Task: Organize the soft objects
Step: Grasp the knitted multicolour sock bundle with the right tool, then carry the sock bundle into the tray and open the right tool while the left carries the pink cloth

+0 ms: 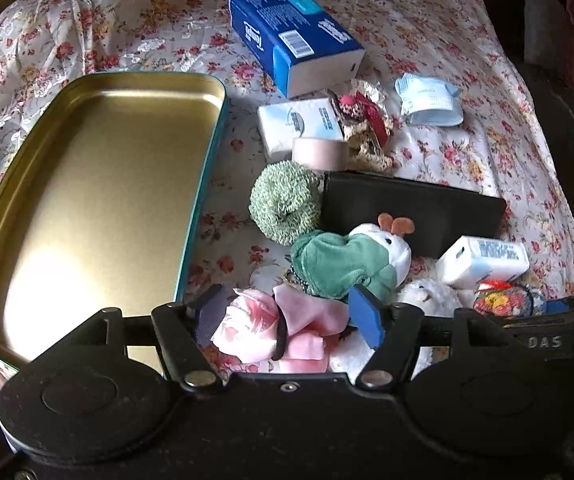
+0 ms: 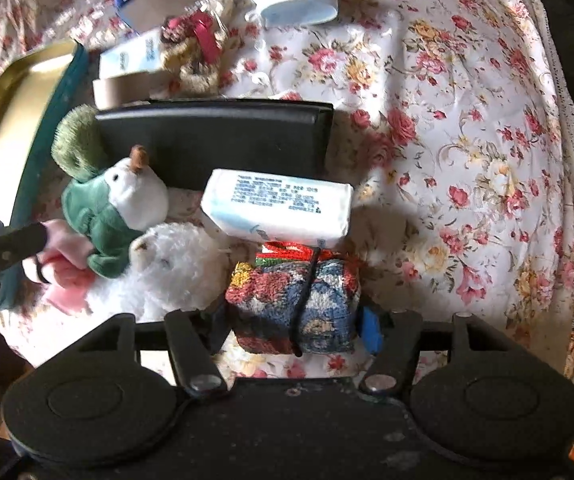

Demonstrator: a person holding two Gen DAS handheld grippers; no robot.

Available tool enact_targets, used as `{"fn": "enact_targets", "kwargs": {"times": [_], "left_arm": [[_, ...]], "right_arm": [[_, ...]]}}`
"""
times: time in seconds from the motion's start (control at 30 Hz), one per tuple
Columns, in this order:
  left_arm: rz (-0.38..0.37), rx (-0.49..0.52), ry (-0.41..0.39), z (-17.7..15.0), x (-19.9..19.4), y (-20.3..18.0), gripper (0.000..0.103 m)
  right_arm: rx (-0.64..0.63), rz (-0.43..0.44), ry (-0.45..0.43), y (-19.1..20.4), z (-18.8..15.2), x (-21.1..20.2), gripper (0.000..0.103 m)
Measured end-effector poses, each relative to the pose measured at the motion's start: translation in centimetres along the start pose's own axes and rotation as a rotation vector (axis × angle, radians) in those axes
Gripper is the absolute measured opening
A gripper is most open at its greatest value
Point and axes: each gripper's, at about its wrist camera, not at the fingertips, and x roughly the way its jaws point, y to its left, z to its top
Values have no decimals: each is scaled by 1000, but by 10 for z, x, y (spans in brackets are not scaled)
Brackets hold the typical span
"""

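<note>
A gold-lined tin [image 1: 99,200] with a teal rim is lying open at the far left of the flowered surface [image 1: 467,152], and nothing is showing inside it. Just right of its near corner, the left tool [image 1: 287,316] is pointing steeply down over a pink cloth bundle [image 1: 271,328] tied with a dark band; the bundle is sitting between the blue pads, but whether they are pressing it I cannot tell. Beyond it a green and white plush [image 1: 351,260] is lying against a green knitted ring [image 1: 285,202] and a black wallet-like case [image 1: 411,208]. A white fluffy toy [image 2: 175,268] is resting beside the plush. Further right, the right tool [image 2: 293,328] is closing around a folded, multicoloured towel [image 2: 295,300] bound with a black band, its pads sitting against both sides of it. A white tissue pack [image 2: 279,204] is touching the towel's far edge. At the back a blue tissue box [image 1: 291,36] and a folded face mask [image 1: 429,100] are lying apart.
</note>
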Motion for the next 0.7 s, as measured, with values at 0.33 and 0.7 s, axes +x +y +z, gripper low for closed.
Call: {"fn": "enact_targets", "kwargs": {"times": [0.33,0.7], "left_arm": [[48,50,66,-8,23,-9,64],[48,45,105,-4,41,-13,54]], "right_arm": [[21,88,-50,-9,-3,-7,62],[27,116,-75,-11,-6,-10,62]]}}
